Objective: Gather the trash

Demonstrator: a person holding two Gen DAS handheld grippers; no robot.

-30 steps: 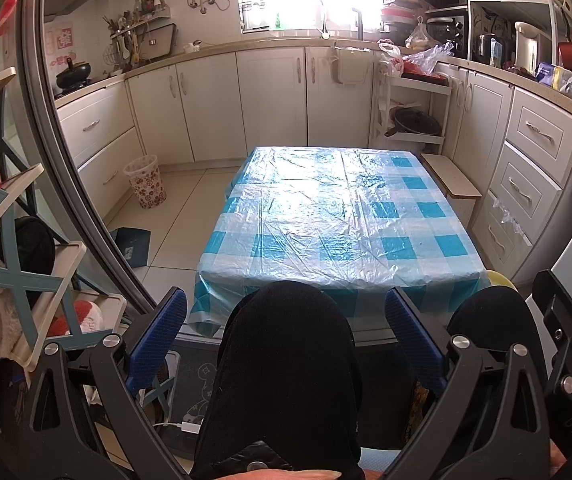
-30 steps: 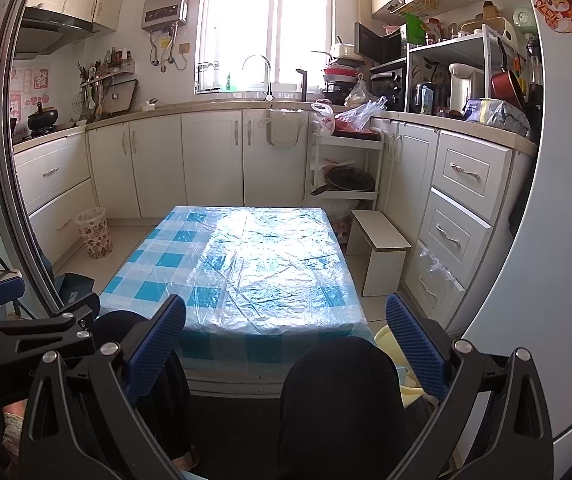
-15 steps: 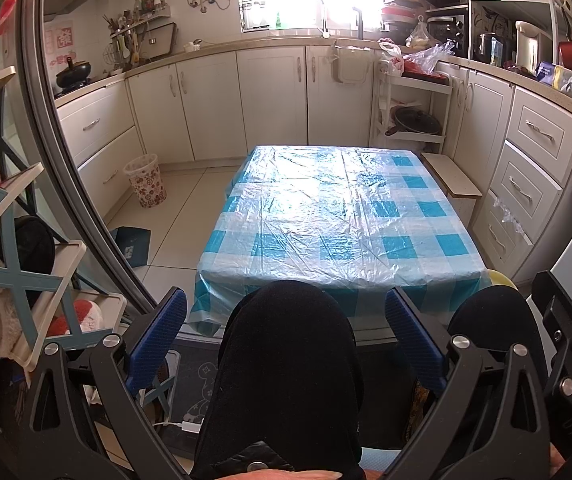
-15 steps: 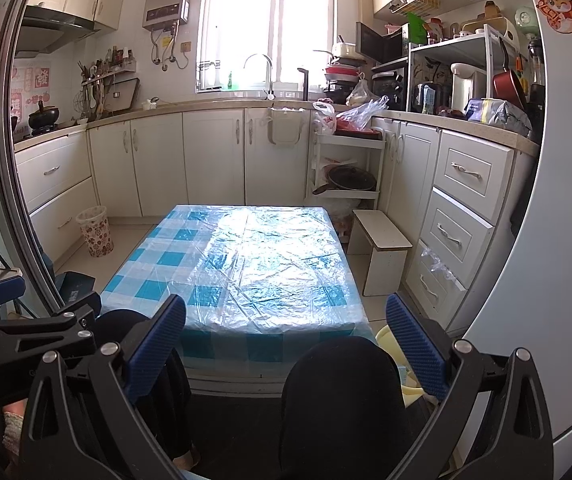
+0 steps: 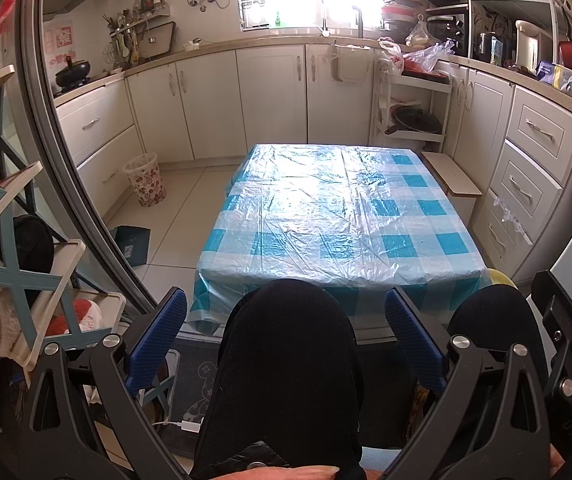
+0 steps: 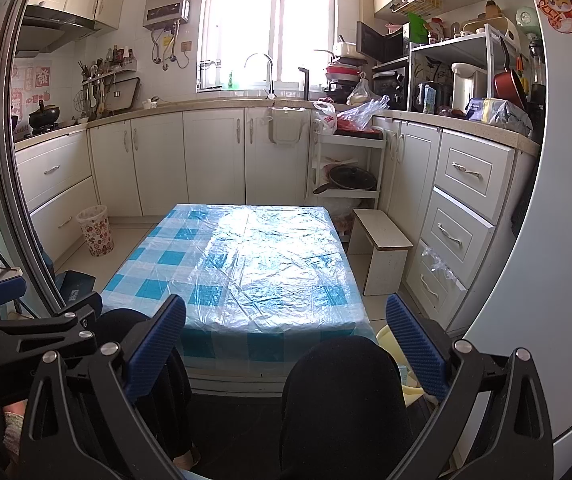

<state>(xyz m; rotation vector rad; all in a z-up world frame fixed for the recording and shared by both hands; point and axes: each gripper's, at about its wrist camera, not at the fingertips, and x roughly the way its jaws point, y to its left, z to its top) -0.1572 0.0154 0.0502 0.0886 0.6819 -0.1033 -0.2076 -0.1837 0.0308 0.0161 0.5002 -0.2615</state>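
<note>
1. Two grippers are seen, one per view. The left gripper [image 5: 286,334] is held with its two blue-padded fingers [image 5: 157,342] spread wide, and nothing is pinched between them. The right gripper [image 6: 286,338] is likewise spread wide and empty.
2. Two knees in black trousers are seen just beyond the fingers: one knee [image 5: 290,364] fills the gap of the left gripper, the other knee [image 6: 340,400] sits low in the gap of the right gripper. The near edge of the table is partly hidden by them.
3. One table [image 5: 338,216] is seen ahead, covered with a blue-and-white checked cloth under clear plastic sheeting. No trash can be made out on the tabletop.
4. One patterned waste basket [image 5: 144,179] is stood on the floor, well apart from the far left corner of the table, beside the left-hand drawers.
5. One small white stool [image 6: 382,250] is placed beside the right edge of the table.
6. One narrow white shelf cart [image 6: 346,168] is stood beyond the far right corner, with one lidded pan [image 6: 350,180] on a shelf and plastic bags [image 6: 360,114] on top.
7. One dark flat object [image 5: 131,240] is lying on the floor tiles to the left of the table.
8. One curved dark door frame [image 5: 65,160] blocks the left side of both views.
</note>
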